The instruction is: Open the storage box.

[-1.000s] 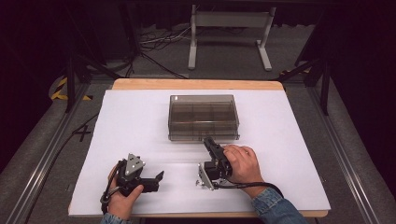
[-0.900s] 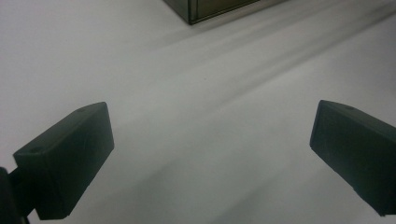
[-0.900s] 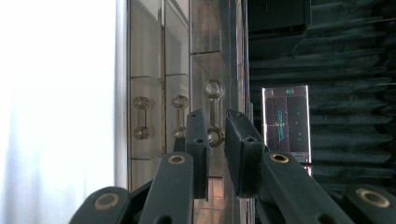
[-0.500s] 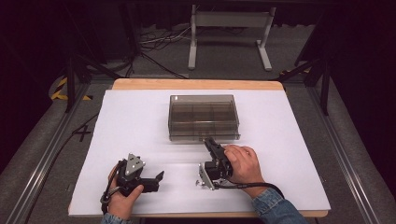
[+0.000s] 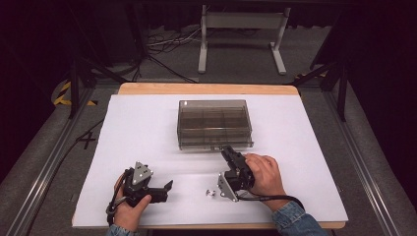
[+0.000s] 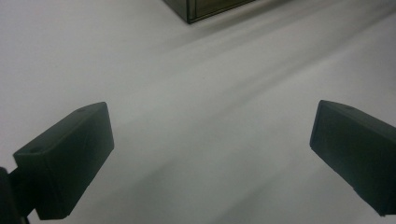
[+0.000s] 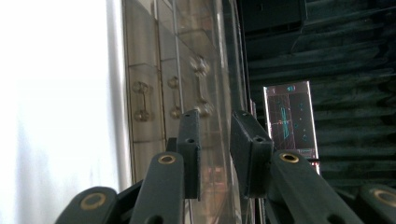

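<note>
Where two grippers rest, one clear box (image 5: 215, 123)

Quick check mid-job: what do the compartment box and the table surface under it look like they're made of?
The compartment box looks like smoky, see-through hard plastic with a glossy finish: its inner dividers show through lid and walls, and it catches reflections in the right gripper view. The table surface looks like a matte white sheet, paper or laminate, over a wooden board whose light edge shows at the far side.
</note>
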`<state>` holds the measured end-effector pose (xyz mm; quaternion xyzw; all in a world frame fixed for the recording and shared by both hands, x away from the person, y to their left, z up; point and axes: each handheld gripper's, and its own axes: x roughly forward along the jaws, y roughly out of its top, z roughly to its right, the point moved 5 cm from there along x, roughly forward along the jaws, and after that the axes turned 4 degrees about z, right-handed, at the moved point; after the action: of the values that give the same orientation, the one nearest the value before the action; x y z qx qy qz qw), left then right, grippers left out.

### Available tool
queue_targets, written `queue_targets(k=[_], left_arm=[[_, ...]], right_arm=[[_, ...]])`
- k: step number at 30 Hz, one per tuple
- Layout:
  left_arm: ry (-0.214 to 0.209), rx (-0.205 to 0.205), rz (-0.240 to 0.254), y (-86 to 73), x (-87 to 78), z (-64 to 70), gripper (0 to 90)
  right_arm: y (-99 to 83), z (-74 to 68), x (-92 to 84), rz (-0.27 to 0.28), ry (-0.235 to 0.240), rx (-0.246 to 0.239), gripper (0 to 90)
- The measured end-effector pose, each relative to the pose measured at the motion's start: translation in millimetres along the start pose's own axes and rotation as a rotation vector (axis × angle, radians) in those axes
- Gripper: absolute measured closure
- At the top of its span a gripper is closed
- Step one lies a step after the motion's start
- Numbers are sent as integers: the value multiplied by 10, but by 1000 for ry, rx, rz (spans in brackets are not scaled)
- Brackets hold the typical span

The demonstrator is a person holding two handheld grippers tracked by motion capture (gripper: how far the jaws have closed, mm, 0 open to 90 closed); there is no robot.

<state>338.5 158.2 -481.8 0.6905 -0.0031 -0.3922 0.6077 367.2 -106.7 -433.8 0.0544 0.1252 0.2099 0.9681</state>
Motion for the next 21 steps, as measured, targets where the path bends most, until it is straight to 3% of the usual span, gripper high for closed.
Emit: queue_targets(k=[3,6,21], left_arm=[[0,-2,-1,1,0,2,3],[2,-1,-2,-1,0,-1,4],[2,-3,-2,-2,-1,-2,3]], right_arm=[[-49,18,-49,9,13,31,725],[-86,39,-109,44,62,95,725],[-302,151,-227,127,206,392,710]])
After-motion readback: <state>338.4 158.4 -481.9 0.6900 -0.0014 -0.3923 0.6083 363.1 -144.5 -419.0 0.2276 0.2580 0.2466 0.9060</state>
